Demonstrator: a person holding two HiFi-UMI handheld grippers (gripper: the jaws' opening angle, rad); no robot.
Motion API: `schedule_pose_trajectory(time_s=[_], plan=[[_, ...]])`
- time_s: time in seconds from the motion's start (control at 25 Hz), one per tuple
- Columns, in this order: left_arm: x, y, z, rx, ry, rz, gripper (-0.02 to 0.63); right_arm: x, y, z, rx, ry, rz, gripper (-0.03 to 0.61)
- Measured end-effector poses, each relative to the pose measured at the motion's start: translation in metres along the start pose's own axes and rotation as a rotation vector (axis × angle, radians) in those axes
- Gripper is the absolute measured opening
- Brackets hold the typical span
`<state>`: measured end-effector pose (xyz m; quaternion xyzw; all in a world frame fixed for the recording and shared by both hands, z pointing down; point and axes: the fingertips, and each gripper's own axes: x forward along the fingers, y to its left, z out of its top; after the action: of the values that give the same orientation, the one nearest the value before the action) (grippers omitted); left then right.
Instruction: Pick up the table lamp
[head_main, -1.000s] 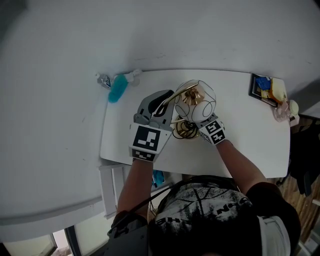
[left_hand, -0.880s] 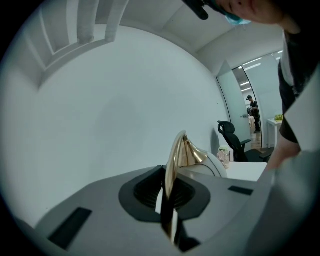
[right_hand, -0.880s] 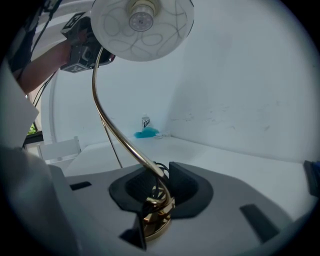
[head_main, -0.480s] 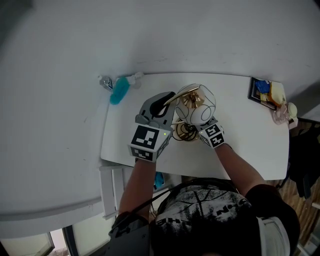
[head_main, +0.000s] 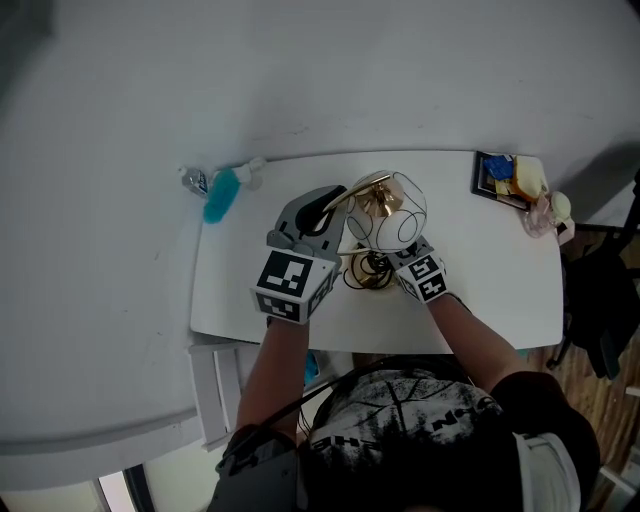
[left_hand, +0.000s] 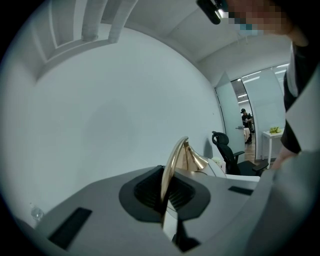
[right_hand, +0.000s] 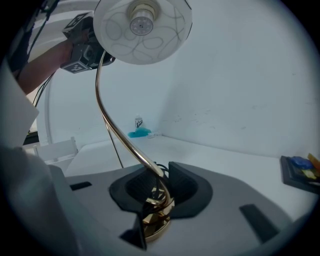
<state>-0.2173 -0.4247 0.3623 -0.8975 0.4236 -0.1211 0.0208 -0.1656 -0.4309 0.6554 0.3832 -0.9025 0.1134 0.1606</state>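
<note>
The table lamp has a white wire-patterned shade (head_main: 388, 213), a curved gold neck (right_hand: 112, 125) and a gold base (head_main: 368, 270). It stands over the middle of the white table (head_main: 500, 290). My left gripper (head_main: 338, 208) is shut on the upper neck (left_hand: 170, 170) just below the shade. Low down on the lamp, my right gripper (head_main: 385, 262) holds the gold stem at the base (right_hand: 156, 220), which sits between its pads. In the right gripper view the shade (right_hand: 142, 30) hangs overhead. Whether the base touches the table is hidden.
A teal bottle (head_main: 221, 193) and a small clear bottle (head_main: 193, 180) lie at the table's back left corner. A dark tray (head_main: 497, 175) with small items sits at the back right. A white wall backs the table. A black office chair (left_hand: 227, 150) stands beyond.
Both grippers and the lamp have shifted slightly across the table together, grips unchanged. The head view has also swung, so the table sits further left in it.
</note>
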Motion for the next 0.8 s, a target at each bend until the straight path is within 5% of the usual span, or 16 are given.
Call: schedule_pose_trajectory(time_s=[0.8], plan=[[0.04, -0.114, 0.103, 0.011, -0.158, -0.146, 0.015, -0.148, -0.071, 0.03, 0.0, -0.091, -0.073, 0.084]])
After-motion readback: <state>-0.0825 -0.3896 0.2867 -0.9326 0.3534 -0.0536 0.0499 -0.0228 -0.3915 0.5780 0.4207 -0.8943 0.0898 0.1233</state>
